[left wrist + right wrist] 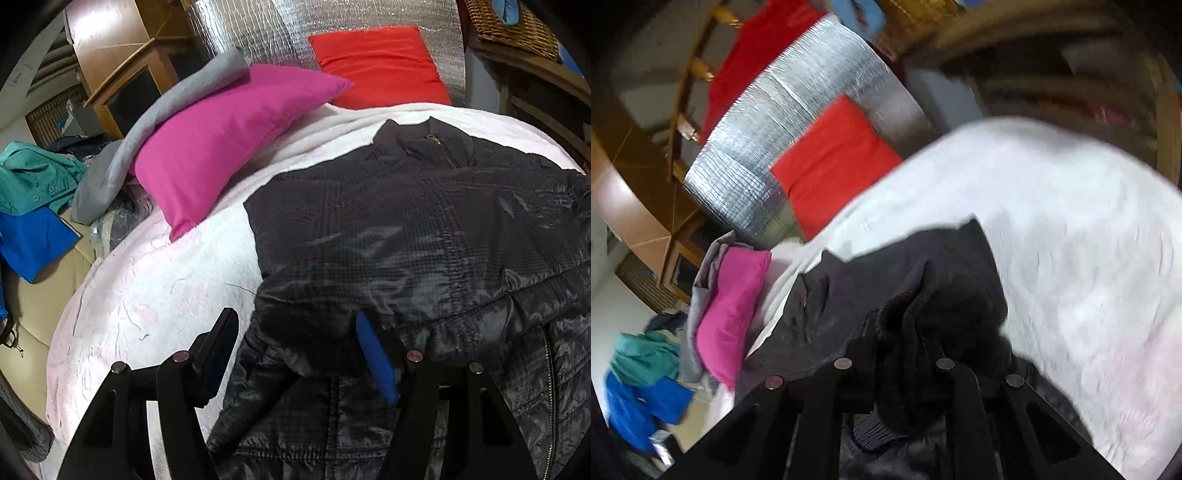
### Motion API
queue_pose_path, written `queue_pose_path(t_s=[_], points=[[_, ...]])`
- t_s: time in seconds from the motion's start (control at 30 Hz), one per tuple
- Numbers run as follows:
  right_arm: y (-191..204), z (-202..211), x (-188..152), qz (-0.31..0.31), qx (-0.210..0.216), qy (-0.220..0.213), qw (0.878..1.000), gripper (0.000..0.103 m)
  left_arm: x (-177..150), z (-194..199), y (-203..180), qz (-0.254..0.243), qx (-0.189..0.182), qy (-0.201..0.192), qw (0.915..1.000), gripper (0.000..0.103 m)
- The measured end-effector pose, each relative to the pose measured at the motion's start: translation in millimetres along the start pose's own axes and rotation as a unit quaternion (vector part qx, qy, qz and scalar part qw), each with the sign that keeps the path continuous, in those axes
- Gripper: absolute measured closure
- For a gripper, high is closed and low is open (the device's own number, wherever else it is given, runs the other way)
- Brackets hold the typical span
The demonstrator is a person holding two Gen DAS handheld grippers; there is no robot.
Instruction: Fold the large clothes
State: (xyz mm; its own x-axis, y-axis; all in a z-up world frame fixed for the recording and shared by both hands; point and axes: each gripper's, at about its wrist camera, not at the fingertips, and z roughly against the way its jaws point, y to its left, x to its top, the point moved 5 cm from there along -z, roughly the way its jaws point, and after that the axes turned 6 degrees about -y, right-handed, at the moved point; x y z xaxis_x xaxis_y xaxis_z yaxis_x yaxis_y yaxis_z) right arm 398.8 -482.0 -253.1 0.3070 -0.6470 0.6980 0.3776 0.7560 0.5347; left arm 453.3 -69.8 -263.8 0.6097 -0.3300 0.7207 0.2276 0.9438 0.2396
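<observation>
- The dark jacket (424, 229) lies spread on the white blanket (155, 295) covering the bed, on the right half of the left wrist view.
- Its long axis runs from the near edge of the bed toward the far end: the collar with its brass zipper pull points away from the camera, toward the red cushion (380, 64), while the lower body bunches up close to the lens.
- A zipper track runs down the jacket at the lower right of the left wrist view.
- The left gripper (303, 332) is spread wide. Its left finger stands over bare blanket just beside the jacket's edge; its blue-padded right finger (376, 365) is against a fold of the jacket — whether it presses into the fabric I cannot tell. Nothing is pinched between the two.
- The jacket edge falls between these fingers, fabric extending forward and rightward from them.
- In the right wrist view, which is blurred, the right gripper (908, 354) is clamped on a bunch of the jacket's (886, 288) dark fabric, ribbed knit showing between the fingers.
- There the gathered cloth rises directly from the fingers, and the collar part trails off to the left of them, over the blanket (1071, 240).
- A magenta pillow (221, 147) lies on the blanket to the jacket's left, with grey cloth (155, 125) draped behind it — teal (33, 177) and blue garments (33, 243) sit beyond the bed's left edge.
</observation>
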Motion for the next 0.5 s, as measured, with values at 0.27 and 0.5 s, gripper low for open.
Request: queue_pose_path(t_s=[0.27,0.5], points=[[-40,-64,-17,0.008,-0.090,0.075,0.993,0.089,9,-1,5,0.014,0.012,-0.020,0.9996,0.036],[-52,-58,-12,-0.050,-0.063,0.103,0.991,0.079,21,9,18,0.053,0.037,-0.050,0.9967,0.036]])
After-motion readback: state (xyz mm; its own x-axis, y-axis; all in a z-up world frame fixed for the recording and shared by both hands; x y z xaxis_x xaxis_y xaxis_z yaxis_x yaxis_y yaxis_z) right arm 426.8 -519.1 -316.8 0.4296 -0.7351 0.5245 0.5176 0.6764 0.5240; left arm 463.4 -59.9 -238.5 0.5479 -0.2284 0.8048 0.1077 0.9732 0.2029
